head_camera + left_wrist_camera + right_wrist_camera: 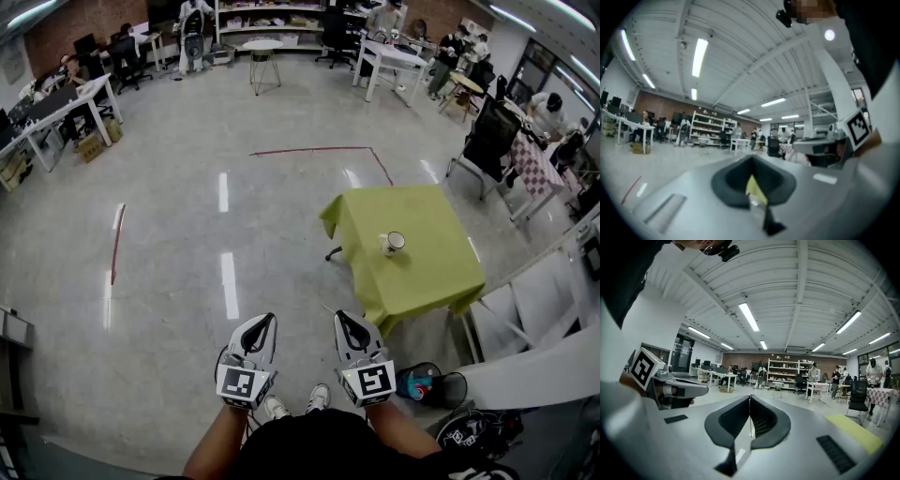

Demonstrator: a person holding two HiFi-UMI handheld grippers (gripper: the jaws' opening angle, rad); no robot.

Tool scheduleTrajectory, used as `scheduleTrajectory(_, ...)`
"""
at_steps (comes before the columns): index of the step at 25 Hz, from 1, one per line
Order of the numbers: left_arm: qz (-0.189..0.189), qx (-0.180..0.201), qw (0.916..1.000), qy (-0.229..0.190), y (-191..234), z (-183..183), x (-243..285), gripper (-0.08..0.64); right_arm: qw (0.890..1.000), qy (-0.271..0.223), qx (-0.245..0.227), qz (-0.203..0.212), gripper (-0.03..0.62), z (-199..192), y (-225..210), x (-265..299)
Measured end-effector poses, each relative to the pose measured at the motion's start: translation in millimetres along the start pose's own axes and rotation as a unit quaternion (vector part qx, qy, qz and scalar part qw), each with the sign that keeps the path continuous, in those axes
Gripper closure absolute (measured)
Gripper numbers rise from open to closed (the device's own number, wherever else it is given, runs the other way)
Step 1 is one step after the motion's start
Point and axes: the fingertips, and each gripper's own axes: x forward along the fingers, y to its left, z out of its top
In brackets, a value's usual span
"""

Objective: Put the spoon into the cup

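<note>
Yellow-green-draped table (427, 277) at one o'clock bears the cup (395, 243), well apart from left gripper (268, 322) and right gripper (342, 321), both closed and empty; no spoon is discernible, so a blind reach may topple the cup.

At six o'clock, a person in a black top (300, 448) and white sneakers (275, 407); left gripper (268, 321) and right gripper (341, 319) grey-white, black-padded, bearing black-and-white marker cubes.
</note>
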Motion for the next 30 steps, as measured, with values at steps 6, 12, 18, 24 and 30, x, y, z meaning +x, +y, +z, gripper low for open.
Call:
scheduleTrajectory(6, 0.008, 0.011, 0.9998, -0.012, 4.7, 18.7, -1.3, 0.554, 1.000, -0.011, 0.000, 0.010, 0.583, 10.8, 2.0, 5.7)
scheduleTrajectory(12, 0.021, 0.009, 0.9997, -0.004, 12.2, 22.9, -8.7, 0.554, 0.999, -0.017, 0.029, 0.015, 0.583, 16.9, 1.9, 6.4)
scheduleTrajectory(18, 0.023, 0.015, 0.9996, 0.006, 20.3, 17.2, -17.9, 0.554, 0.998, -0.036, 0.043, -0.003, 0.583, 20.1, 0.5, 8.6)
scheduleTrajectory(24, 0.005, 0.015, 0.9999, -0.006, 15.1, 21.5, -5.6, 0.554, 0.998, -0.041, 0.057, -0.005, 0.583, 22.6, -9.3, 27.6)
scheduleTrajectory(30, 0.022, 0.014, 0.9996, -0.012, 21.7, 29.3, 34.8, 0.554, 0.994, -0.055, 0.090, 0.005, 0.583, 26.5, -46.1, 56.8)
